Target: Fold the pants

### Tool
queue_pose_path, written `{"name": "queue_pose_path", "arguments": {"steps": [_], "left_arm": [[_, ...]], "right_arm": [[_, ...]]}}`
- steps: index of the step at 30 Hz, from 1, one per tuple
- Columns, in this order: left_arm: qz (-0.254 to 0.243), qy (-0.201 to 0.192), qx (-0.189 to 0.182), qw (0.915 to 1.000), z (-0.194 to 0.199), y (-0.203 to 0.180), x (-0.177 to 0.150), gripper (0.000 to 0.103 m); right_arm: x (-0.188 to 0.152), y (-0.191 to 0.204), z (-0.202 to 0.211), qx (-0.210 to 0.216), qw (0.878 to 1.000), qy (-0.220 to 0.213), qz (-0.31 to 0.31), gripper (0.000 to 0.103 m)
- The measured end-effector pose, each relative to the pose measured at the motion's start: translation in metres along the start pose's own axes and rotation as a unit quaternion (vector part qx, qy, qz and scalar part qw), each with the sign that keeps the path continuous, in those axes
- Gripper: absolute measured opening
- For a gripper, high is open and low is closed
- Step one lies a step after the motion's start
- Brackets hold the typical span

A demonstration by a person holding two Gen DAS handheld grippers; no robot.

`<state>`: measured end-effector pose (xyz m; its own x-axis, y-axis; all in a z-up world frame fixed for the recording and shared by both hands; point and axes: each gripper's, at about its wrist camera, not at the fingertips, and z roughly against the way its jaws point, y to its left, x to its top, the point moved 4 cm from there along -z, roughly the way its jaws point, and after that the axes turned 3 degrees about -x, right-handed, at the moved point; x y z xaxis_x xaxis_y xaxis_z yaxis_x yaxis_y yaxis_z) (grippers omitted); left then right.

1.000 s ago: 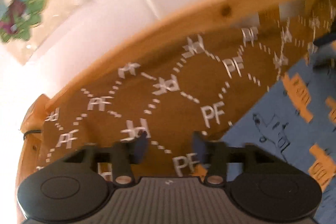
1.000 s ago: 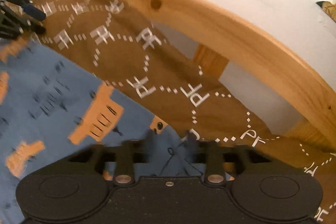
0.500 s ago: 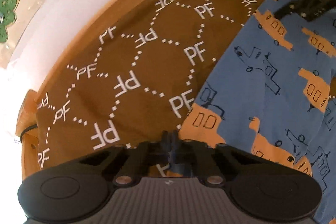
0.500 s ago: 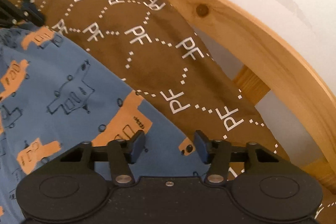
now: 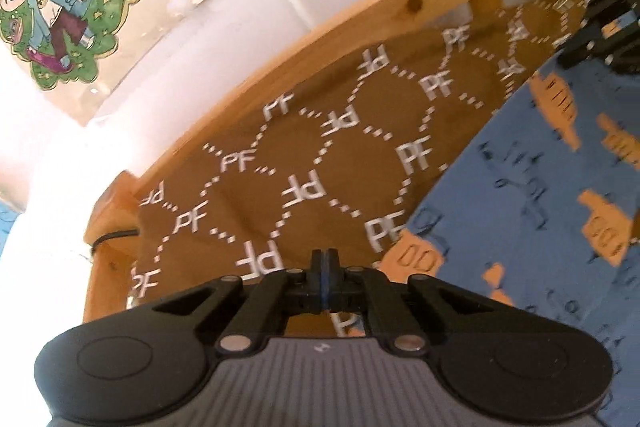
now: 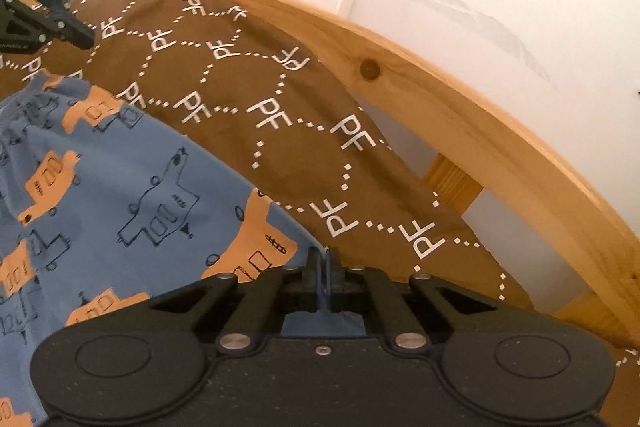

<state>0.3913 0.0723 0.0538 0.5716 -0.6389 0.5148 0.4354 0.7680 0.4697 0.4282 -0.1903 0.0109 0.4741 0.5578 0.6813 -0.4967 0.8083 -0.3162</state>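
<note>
Both sets of jaws, apart a second ago, have come together: the left gripper (image 5: pixel 325 259) and right gripper (image 6: pixel 322 259) each pinch an edge of the blue pants (image 6: pixel 120 195). The pants lie on the brown PF-patterned bedspread (image 5: pixel 304 163). Behind runs the wooden bed rail (image 6: pixel 460 115).

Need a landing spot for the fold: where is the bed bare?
The brown cover lies bare in the strip between the wooden rail and the edge of the pants. Nearer in, the pants cover everything.
</note>
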Motion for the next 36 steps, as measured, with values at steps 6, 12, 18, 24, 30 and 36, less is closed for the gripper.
{"name": "queue_pose_path", "arguments": {"steps": [6,12,18,24,30,36], "left_arm": [[-0.001,0.014,-0.068,0.9976,-0.017,-0.002,0.001,0.043],[-0.029,0.062,-0.09,0.9936,-0.045,-0.005,-0.009,0.043],[-0.082,0.081,-0.079,0.9902,-0.049,-0.023,-0.012,0.002],[-0.082,0.045,-0.029,0.9952,-0.028,-0.036,-0.014,0.0],[-0.058,-0.011,0.058,0.9966,0.018,-0.039,-0.024,0.0],[-0.068,-0.084,0.086,0.9904,0.078,-0.061,-0.043,0.0]], "right_arm": [[-0.001,0.004,0.008,-0.006,1.0,0.004,0.01,0.001],[-0.005,0.002,0.004,0.001,1.0,-0.004,0.006,0.001],[-0.012,0.004,-0.002,0.006,1.0,-0.001,0.007,0.001],[-0.015,0.008,0.006,0.0,1.0,-0.011,0.003,0.001],[-0.023,0.011,0.055,-0.007,0.997,-0.066,-0.029,0.0],[-0.049,0.041,0.132,-0.012,0.992,-0.121,-0.018,0.0]]}}
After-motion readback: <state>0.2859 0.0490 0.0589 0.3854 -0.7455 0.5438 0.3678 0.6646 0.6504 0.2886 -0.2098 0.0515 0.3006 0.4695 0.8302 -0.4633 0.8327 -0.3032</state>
